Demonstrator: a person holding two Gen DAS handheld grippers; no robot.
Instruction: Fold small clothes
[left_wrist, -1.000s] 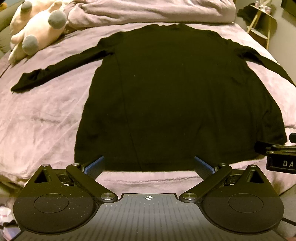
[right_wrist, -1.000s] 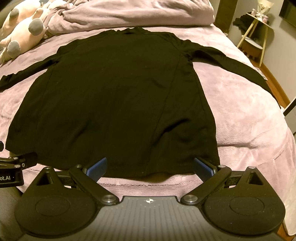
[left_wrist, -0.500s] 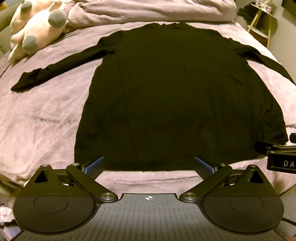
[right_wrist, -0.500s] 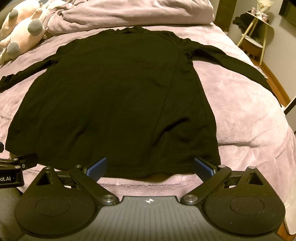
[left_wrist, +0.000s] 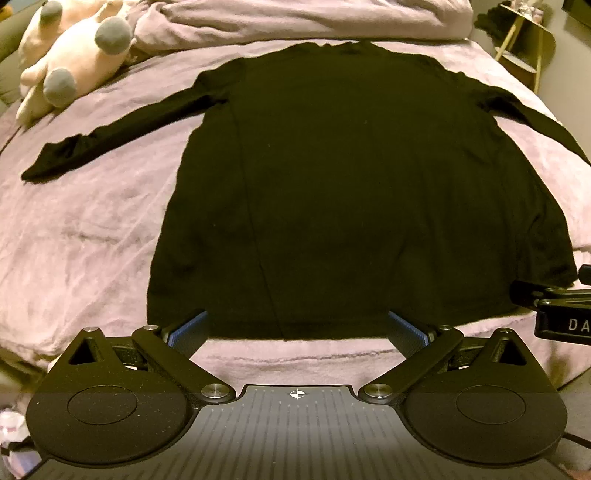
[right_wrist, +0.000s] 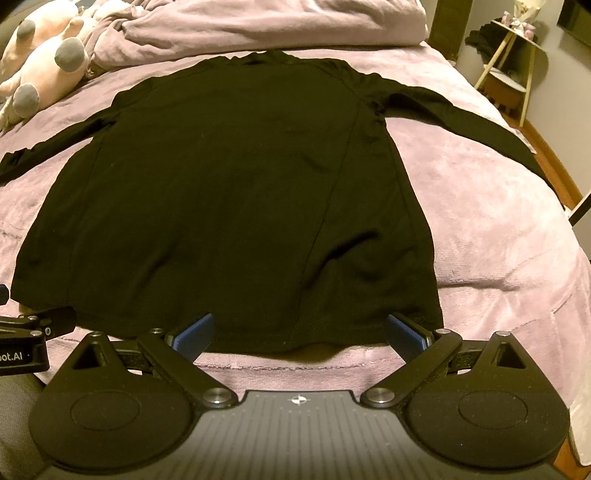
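A black long-sleeved top (left_wrist: 351, 184) (right_wrist: 229, 199) lies flat on the pink bed cover, collar away from me and both sleeves spread out sideways. My left gripper (left_wrist: 297, 328) hovers open at the hem near its left half, blue pads wide apart. My right gripper (right_wrist: 299, 334) hovers open at the hem near its right corner, where the hem lifts slightly. Nothing sits between either pair of fingers. Part of the right gripper's body (left_wrist: 557, 310) shows at the left view's right edge, and the left gripper's body (right_wrist: 26, 339) shows at the right view's left edge.
A pale plush toy (left_wrist: 74, 62) (right_wrist: 40, 70) with grey feet lies at the back left. A bunched pink duvet (left_wrist: 303, 18) runs along the head of the bed. A small side table (right_wrist: 513, 62) stands beyond the bed's right edge, where wooden floor shows.
Both views have shifted very slightly toward the hem; the top and both open grippers look otherwise unchanged.
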